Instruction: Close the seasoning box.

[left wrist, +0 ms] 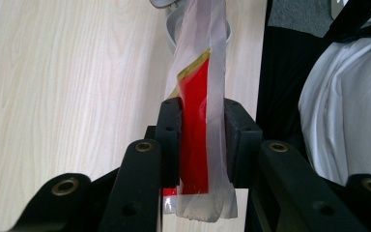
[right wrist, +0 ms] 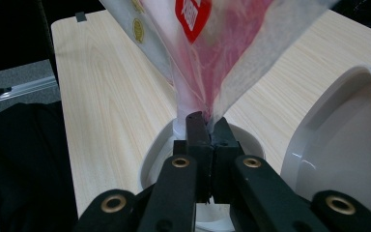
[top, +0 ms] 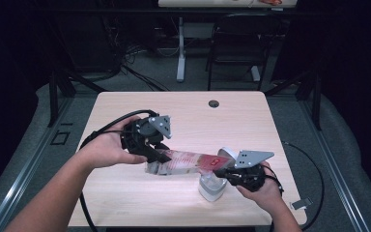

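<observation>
A clear plastic bag (top: 183, 162) with a red label is stretched above the wooden table (top: 193, 116) between my two grippers. My left gripper (top: 157, 157) is shut on the bag's left end. In the left gripper view the jaws (left wrist: 203, 137) pinch the bag (left wrist: 193, 101) from both sides. My right gripper (top: 225, 172) is shut on the bag's right end. Seen from the right gripper view, its closed jaws (right wrist: 206, 123) clamp a gathered corner of the bag (right wrist: 222, 48). Directly under that corner a white cup (top: 211, 189) stands on the table.
A second white bowl-like piece (right wrist: 343, 145) lies just beside the cup (right wrist: 157, 154). The table has a cable hole (top: 214, 103) at its far edge. Behind the table stand a black chair (top: 236, 48) and another desk's leg (top: 180, 48). A cable (top: 314, 174) loops off the right edge.
</observation>
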Demonstrator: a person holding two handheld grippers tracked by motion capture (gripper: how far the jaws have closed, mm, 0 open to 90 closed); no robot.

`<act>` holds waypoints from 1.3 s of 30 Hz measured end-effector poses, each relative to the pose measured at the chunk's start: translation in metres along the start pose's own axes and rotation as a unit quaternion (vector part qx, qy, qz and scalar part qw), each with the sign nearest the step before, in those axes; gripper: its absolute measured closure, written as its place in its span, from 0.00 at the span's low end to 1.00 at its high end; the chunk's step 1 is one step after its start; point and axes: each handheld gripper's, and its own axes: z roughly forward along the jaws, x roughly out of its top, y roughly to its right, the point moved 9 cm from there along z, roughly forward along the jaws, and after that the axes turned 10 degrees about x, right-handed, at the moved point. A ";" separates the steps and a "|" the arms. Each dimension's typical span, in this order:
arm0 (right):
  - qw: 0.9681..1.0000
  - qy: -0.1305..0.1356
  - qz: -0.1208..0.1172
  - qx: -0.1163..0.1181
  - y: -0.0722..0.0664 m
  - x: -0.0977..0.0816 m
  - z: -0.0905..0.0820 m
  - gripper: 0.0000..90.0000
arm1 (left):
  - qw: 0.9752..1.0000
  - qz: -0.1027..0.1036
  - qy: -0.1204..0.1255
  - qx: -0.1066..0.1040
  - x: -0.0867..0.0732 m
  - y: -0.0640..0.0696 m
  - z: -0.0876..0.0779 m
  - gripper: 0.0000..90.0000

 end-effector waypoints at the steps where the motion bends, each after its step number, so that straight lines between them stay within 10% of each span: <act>1: 1.000 0.000 0.000 0.000 0.000 0.000 0.000 1.00 | 1.000 0.000 0.000 0.001 0.000 0.000 0.000 0.80; 39: 1.000 -0.004 0.003 0.003 0.000 -0.003 0.003 1.00 | 0.999 0.017 -0.048 -0.003 -0.001 -0.003 0.004 0.81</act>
